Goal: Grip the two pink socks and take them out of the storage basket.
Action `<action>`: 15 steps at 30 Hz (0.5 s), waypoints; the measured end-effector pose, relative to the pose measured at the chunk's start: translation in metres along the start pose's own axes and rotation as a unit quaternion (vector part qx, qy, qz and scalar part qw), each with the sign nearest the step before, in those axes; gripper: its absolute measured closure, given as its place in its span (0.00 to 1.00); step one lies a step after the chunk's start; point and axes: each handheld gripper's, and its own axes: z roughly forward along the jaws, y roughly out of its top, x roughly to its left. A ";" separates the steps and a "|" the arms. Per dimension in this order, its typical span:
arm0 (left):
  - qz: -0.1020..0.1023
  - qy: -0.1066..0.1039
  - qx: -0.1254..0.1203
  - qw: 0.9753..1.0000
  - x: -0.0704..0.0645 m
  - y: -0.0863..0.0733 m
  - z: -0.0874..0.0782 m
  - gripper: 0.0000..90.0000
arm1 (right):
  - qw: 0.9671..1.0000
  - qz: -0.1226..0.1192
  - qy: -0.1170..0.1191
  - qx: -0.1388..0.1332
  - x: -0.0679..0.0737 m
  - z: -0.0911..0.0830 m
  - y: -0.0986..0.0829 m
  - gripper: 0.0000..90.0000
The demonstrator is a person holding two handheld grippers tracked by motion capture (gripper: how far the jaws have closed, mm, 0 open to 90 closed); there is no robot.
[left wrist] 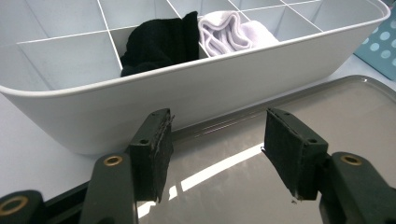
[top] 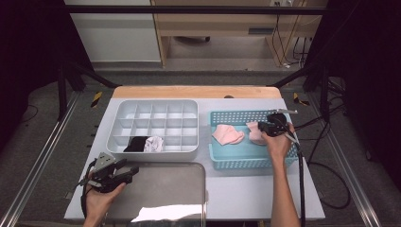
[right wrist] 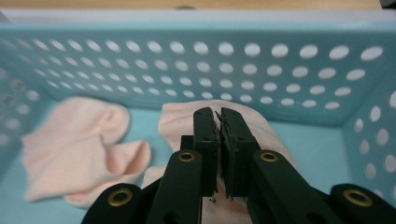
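A teal perforated basket (top: 246, 163) (right wrist: 140, 32) holds two pale pink socks. One pink sock (top: 228, 135) (right wrist: 79, 144) lies at its left. The other pink sock (top: 254, 135) (right wrist: 268, 128) lies right under my right gripper (top: 263, 127) (right wrist: 218, 114), whose jaws are pressed together with no cloth showing between the pads. A white divided organiser (top: 151, 151) (left wrist: 196, 93) has a black sock (top: 136, 143) (left wrist: 161, 42) and a white sock (top: 154, 143) (left wrist: 233, 32) in neighbouring front cells. My left gripper (top: 131, 169) (left wrist: 217, 140) is open and empty over the metal tray's left part.
A shiny metal tray (top: 161, 189) (left wrist: 336, 107) lies in front of the organiser, near the table's front edge. The other organiser cells hold nothing. A black cable (top: 300, 189) trails from the right gripper along the table's right side.
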 end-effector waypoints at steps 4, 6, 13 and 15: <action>0.000 -0.001 -0.001 1.000 -0.001 0.000 0.000 0.45 | 0.999 -0.006 0.020 -0.036 0.003 -0.012 0.005 0.96; 0.000 -0.001 -0.002 1.000 -0.001 0.000 0.000 0.45 | 0.998 -0.004 0.031 -0.048 0.006 -0.019 0.007 0.96; 0.000 -0.002 -0.003 1.000 -0.001 0.001 -0.002 0.45 | 0.996 -0.017 0.053 -0.073 0.016 -0.043 0.014 0.96; 0.001 -0.003 -0.003 1.000 -0.001 0.001 -0.001 0.45 | 0.994 -0.023 0.061 -0.084 0.020 -0.052 0.015 0.96</action>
